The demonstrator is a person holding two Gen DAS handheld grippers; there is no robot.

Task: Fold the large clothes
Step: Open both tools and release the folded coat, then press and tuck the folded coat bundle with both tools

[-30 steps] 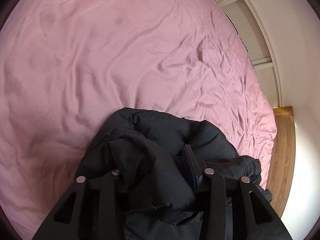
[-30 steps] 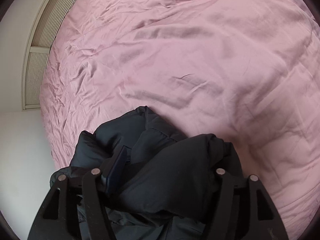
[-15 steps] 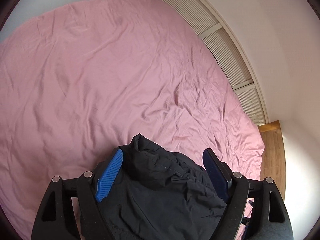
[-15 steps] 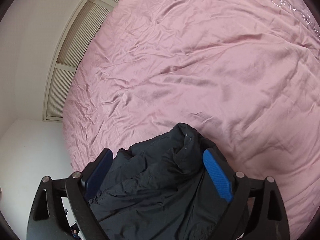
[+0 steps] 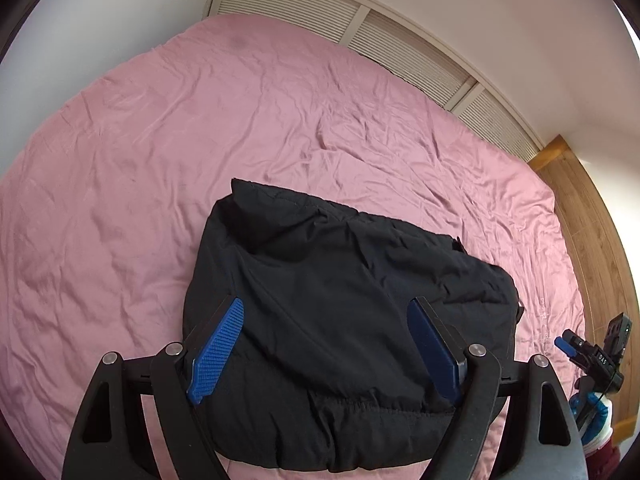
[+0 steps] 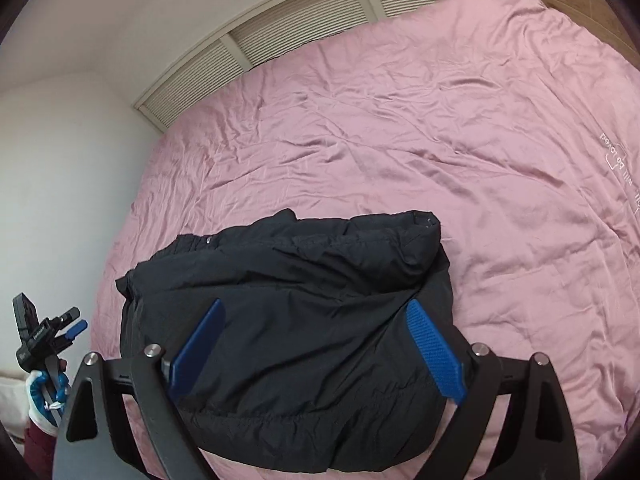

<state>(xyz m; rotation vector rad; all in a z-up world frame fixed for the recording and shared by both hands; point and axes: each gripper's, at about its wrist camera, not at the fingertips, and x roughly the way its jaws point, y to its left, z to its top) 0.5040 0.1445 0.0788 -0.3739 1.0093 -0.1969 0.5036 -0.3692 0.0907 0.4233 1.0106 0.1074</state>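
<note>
A black padded jacket [image 5: 344,304] lies folded into a compact bundle on the pink bed sheet [image 5: 160,140]; it also shows in the right wrist view [image 6: 296,312]. My left gripper [image 5: 326,320] is open and empty, raised above the bundle's near edge. My right gripper [image 6: 316,328] is open and empty, also held above the bundle. The right gripper appears at the right edge of the left wrist view [image 5: 592,356], and the left gripper at the left edge of the right wrist view [image 6: 48,340], each in a blue-gloved hand.
The pink sheet [image 6: 480,120] spreads wide beyond the jacket. A slatted headboard panel [image 5: 400,48] and white wall stand behind the bed. Wooden floor [image 5: 592,232] runs along the bed's side. White stitched lettering [image 6: 620,168] marks the sheet.
Both grippers were shut on jacket fabric one second ago; they opened, let go and pulled up and back. The jacket now lies as a folded bundle on the sheet.
</note>
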